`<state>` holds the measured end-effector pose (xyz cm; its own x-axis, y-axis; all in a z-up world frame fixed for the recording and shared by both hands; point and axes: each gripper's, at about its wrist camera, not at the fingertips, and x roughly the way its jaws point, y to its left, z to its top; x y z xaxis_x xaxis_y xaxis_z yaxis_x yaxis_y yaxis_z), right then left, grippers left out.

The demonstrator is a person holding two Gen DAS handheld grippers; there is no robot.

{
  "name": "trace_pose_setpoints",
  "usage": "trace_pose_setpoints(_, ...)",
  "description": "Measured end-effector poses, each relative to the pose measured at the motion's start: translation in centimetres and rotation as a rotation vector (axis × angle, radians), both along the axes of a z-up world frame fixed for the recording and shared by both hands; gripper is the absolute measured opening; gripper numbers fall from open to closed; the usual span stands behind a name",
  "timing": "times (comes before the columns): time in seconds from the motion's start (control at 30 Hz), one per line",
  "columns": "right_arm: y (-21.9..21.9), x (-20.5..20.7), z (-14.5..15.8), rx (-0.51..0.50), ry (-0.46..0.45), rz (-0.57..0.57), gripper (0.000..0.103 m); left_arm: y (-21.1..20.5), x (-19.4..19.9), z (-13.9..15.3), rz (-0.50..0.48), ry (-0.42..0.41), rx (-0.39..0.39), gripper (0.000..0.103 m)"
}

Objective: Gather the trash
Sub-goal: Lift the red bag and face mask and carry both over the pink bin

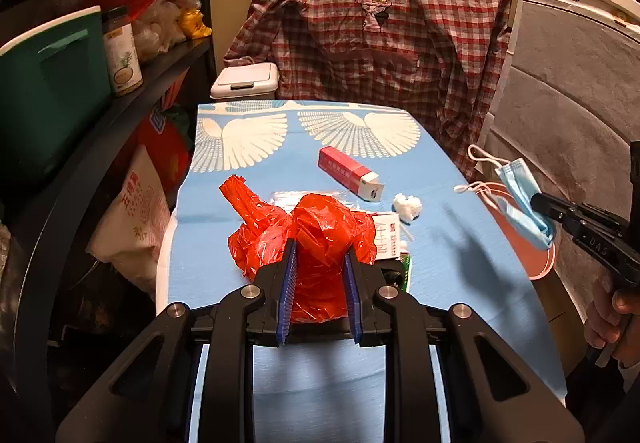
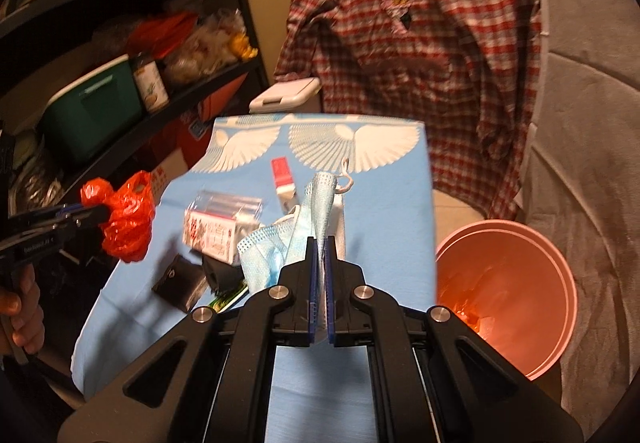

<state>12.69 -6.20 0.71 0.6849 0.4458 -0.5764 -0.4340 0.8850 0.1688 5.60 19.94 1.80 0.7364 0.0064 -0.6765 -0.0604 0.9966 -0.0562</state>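
Warm, dim indoor light; a soft shadow falls on the blue table cover (image 1: 472,259). Fisheye bending darkens corners. The right wrist view is motion-blurred.

Crumpled red plastic bag (image 1: 316,239) in left claw (image 1: 320,263), blue face mask (image 2: 296,227) dangling from right claw (image 2: 322,247)

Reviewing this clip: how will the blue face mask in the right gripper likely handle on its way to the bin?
The face mask looks floppy: it folds and droops around the right gripper. Probably very light, thin pleated fabric. Its ear loops dangle loose, so they might snag on the pink bin rim.
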Motion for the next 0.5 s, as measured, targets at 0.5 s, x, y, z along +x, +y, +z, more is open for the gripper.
trace_pose_setpoints(0.5,-3.0,-0.1,1.4,0.022,-0.065,-0.064,0.004,-2.7,1.6,0.8,-0.016,-0.036,-0.012,0.022)
